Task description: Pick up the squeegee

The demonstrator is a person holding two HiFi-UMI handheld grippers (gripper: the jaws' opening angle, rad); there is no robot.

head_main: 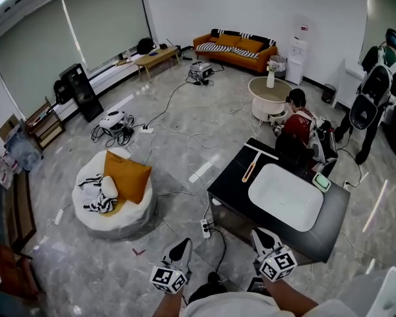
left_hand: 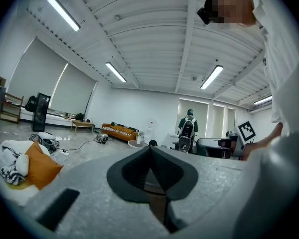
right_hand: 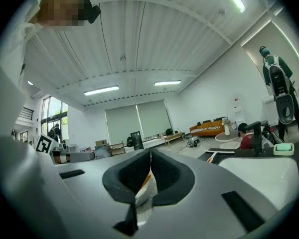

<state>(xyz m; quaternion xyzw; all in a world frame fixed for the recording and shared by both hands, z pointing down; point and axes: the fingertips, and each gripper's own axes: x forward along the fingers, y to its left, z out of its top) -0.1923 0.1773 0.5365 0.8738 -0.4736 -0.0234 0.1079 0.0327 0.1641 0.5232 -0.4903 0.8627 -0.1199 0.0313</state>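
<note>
From the head view, both grippers sit low in front of me. The left gripper [head_main: 183, 244] and the right gripper [head_main: 259, 234] point ahead over the floor, well short of the black counter [head_main: 234, 197]. The squeegee [head_main: 253, 163] lies flat on that counter's far left part, just beside the white sink [head_main: 285, 197] and not touching it. Its orange handle runs along the long axis. The free end points back toward me and a little left, and the white blade crosses the far end like the top of a T. A green sponge [head_main: 321, 182] sits at the sink's right edge.

In the left gripper view, the left gripper [left_hand: 150, 148] is clenched, its jaws meeting in a thin seam with nothing between them. Beyond it are a beanbag [left_hand: 12, 171] with an orange cushion [left_hand: 39, 166], and a far-off sofa [left_hand: 118, 131].

In the right gripper view, the right gripper [right_hand: 150, 153] is likewise closed tight on nothing. The squeegee [right_hand: 214, 155] shows off to the right on the counter (small at this range). Its blade end lies farther away and its handle comes nearer. The sink [right_hand: 261, 176] fills the lower right.
</note>
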